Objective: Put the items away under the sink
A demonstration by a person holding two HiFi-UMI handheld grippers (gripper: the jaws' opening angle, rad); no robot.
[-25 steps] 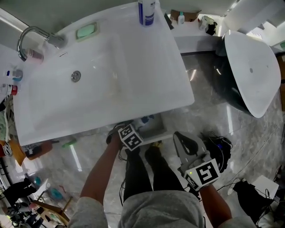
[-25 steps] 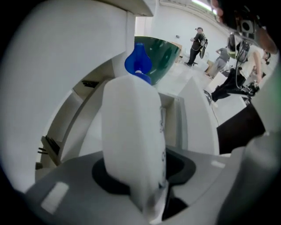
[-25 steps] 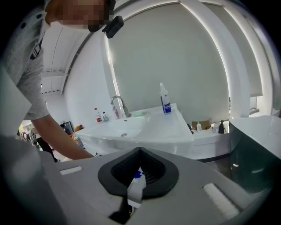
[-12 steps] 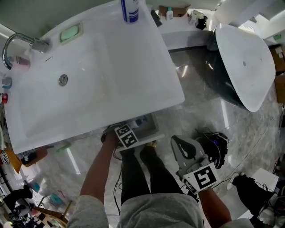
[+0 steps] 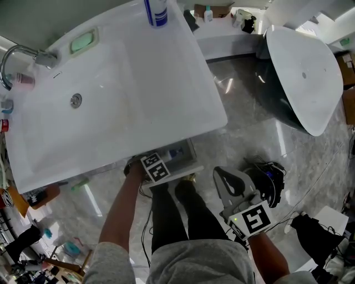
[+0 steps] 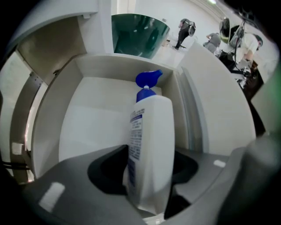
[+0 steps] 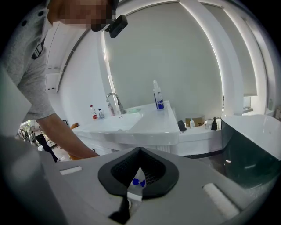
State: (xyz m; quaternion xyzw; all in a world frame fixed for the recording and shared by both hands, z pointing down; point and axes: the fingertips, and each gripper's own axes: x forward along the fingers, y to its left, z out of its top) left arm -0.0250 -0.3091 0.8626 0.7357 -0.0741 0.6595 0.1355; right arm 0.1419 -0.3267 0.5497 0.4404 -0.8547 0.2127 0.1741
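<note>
Between the jaws of my left gripper [image 6: 149, 176] stands a white bottle [image 6: 151, 140] with a blue flip cap, and the gripper is shut on it. The bottle is upright inside a white cabinet compartment [image 6: 92, 118] under the sink [image 5: 127, 83]. In the head view the left gripper [image 5: 153, 166] reaches in below the sink's front rim, and its jaws are hidden there. My right gripper [image 5: 226, 178] hangs low at the right, away from the cabinet. It is shut on a small white packet [image 7: 136, 184] with blue print.
A white bottle with a blue label [image 5: 156, 12] stands on the sink top, near a green soap [image 5: 83, 40] and the faucet [image 5: 16, 55]. A white bathtub [image 5: 305, 72] stands at the right. A black bag with cables [image 5: 270, 180] lies on the marble floor.
The head view has drifted so the sink sits further left. My left gripper stays under the sink rim with the bottle. My right gripper has barely moved.
</note>
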